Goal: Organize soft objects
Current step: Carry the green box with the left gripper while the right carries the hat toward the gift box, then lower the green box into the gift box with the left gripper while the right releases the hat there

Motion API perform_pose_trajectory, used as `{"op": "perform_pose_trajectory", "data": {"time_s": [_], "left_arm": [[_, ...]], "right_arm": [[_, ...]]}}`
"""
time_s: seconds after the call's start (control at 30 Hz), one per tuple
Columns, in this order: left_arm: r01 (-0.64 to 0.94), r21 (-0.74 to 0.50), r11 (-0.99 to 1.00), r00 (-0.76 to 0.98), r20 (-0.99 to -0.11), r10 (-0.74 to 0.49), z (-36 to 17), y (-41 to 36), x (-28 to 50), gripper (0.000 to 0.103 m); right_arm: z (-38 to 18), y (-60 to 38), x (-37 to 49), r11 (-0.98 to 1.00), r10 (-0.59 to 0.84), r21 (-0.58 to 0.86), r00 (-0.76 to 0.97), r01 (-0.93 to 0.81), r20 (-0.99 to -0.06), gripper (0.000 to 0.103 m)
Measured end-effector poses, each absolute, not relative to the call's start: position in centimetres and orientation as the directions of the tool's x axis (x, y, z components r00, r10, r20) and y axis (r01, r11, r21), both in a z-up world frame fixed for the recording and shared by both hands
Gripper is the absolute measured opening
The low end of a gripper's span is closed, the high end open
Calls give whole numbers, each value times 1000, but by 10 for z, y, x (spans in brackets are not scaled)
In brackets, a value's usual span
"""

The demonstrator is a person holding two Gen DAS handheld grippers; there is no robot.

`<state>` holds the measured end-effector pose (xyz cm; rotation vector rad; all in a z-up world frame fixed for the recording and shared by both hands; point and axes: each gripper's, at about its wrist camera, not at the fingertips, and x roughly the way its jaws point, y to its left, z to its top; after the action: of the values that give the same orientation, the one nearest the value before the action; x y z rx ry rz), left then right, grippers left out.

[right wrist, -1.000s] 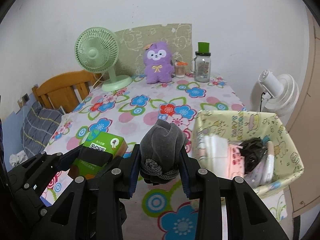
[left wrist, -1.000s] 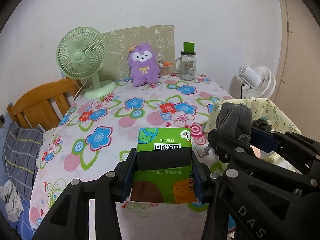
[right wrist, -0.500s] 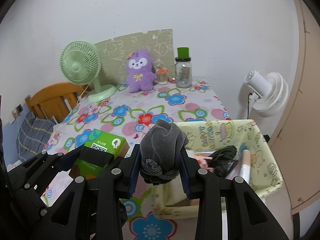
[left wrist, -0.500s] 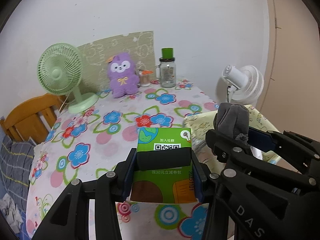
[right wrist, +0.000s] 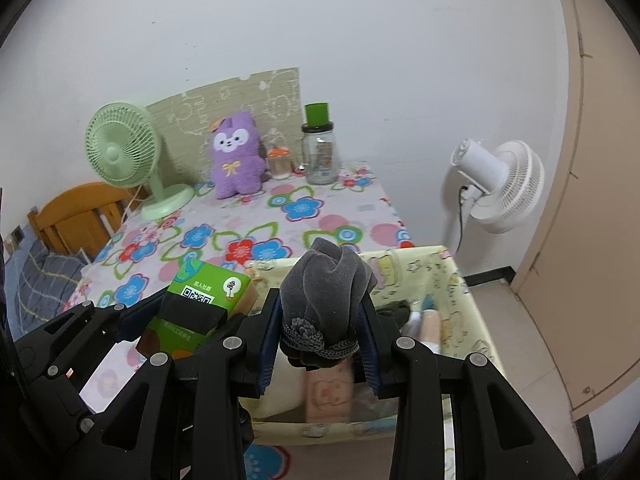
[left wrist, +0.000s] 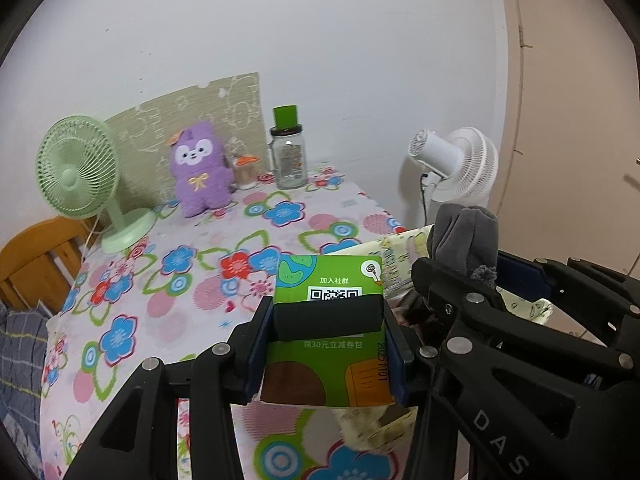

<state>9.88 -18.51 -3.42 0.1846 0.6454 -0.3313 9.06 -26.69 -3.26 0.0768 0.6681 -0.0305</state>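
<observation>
basket [right wrist: 460, 280] open-topped, tablecloth [left wrist: 168, 304] centre bare

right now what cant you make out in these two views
- Fabric bin: the right gripper and its grey hat hide much of the contents in the right wrist view.
- Green pack: a black roll covers its code in the left wrist view.
- Jar: label too small to read.

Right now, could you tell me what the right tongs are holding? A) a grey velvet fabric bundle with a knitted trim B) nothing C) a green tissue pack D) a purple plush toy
A: the right tongs are shut on the grey velvet fabric bundle, above the yellow patterned fabric basket.
</observation>
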Motion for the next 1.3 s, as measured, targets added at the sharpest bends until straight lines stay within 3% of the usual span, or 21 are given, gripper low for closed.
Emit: {"op": "perform_pose_trajectory", "data": {"time_s": [0.5, 0.6, 0.67, 0.83, 1.07, 1.17, 1.23, 1.3], "left_arm": [[422, 47, 905, 721, -623, -304, -44, -230, 118, 51], [426, 38, 904, 706, -638, -306, -52, -236, 125, 57], [427, 33, 903, 694, -652, -305, -58, -237, 128, 69], [421, 40, 906, 682, -672, -287, -68, -237, 132, 82], [426, 54, 903, 671, -688, -276, -69, -234, 127, 89], [428, 49, 902, 672, -685, -282, -68, -231, 124, 90], [432, 48, 901, 674, -681, -287, -67, -229, 121, 91], [427, 61, 902, 684, -674, -279, -66, -226, 118, 91]], "right_arm": [[-39, -314, 104, 989, -78, 49, 776, 139, -625, 39], [-45, -319, 108, 988, -83, 48, 765, 148, -638, 39], [-52, -322, 113, 988, -75, 53, 754, 145, -653, 39], [-64, -322, 119, 989, -55, 64, 736, 133, -674, 39], [-73, -321, 123, 987, 1, 115, 725, 108, -688, 41], [-73, -317, 123, 989, 10, 116, 727, 96, -687, 51], [-72, -315, 122, 989, 7, 114, 732, 96, -682, 67], [-70, -312, 118, 989, -4, 105, 743, 100, -669, 72]]}}
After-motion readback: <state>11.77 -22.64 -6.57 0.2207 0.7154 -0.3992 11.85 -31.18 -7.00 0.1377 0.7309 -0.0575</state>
